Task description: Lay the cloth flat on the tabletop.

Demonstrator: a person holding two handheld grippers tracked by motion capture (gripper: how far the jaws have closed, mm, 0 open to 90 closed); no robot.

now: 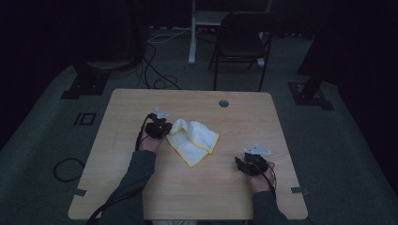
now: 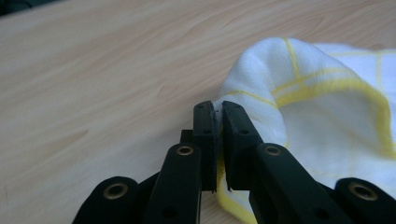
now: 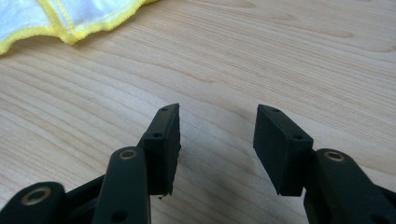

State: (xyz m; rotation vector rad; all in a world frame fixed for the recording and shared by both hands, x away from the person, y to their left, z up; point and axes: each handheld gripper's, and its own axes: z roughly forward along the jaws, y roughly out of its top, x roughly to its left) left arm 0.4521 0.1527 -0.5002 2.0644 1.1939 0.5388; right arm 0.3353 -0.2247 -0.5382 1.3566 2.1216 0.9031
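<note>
A white cloth with yellow edging lies partly folded near the middle of the wooden table. My left gripper sits at the cloth's left end, shut on a raised fold of it. In the left gripper view the jaws pinch the cloth's edge, which humps up to the right of them. My right gripper rests near the table's front right, apart from the cloth. Its jaws stand open over bare wood, with the cloth's yellow hem farther off at the upper left.
A round cable hole sits near the table's far edge. Beyond the table stand a dark folding chair and a white post. Cables run over the floor.
</note>
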